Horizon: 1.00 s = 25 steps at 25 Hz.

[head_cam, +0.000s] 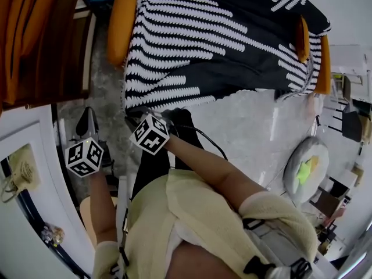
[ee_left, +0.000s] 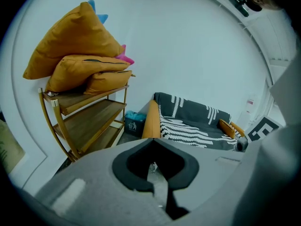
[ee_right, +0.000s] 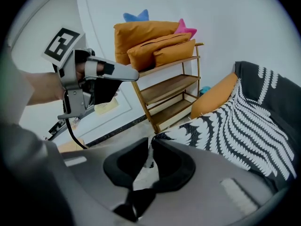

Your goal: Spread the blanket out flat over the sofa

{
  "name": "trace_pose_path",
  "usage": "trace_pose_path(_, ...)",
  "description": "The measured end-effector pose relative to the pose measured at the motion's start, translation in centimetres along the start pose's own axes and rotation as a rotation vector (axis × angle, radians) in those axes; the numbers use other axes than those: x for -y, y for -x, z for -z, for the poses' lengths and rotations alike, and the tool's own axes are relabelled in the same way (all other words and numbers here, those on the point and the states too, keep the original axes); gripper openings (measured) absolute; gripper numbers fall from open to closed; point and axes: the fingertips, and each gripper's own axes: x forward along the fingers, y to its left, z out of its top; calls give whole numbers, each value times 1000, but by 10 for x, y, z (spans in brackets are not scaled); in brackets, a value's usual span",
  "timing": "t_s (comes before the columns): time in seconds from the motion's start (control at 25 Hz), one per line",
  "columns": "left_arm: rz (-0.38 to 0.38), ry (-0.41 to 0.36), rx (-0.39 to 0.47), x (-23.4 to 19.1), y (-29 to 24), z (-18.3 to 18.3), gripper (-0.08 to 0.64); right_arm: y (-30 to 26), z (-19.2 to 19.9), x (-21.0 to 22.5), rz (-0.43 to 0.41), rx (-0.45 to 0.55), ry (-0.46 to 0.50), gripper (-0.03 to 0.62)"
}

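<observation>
The left gripper [ee_left: 153, 144] was held with its jaws closed together, nothing between them. The right gripper [ee_right: 149, 144] was held with jaws all but touching, empty, just short of a corner of the blanket [head_cam: 221, 45]. Black with white feathery stripes, it was seen spread over the orange sofa [head_cam: 121, 22].

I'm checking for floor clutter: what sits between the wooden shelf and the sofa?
A small dark bin with something teal in it stands on the floor between the wooden shelf and the sofa's orange arm, seen in the left gripper view.
</observation>
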Motion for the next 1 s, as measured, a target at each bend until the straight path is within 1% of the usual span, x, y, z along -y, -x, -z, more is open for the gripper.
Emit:
trace_pose_path(0.12,-28,5,-2,-5,6,1,2,3,3,-1,-5,1,-8,49)
trace_pose_path(0.24,-50,0,-7,-9,12,3,2,2,7,-4,-2,-14,12,60)
trace_pose_path(0.44,-71,-6,-18,-17,20,7,2,1,2,-33,-75,5,59,67)
trace_pose_path(0.56,-72,-7,-21,-18,22,6,2,7,-3,-37,-93,29,52,67)
trace_pose_path(0.8,-42,-21,-21,-4,15,0,2,32,-13,-4,-33,82,14,67)
trace_pose_path(1.0,-2,-34,-14,18,0,-15,3,61,-24,28,25,130,-19,67)
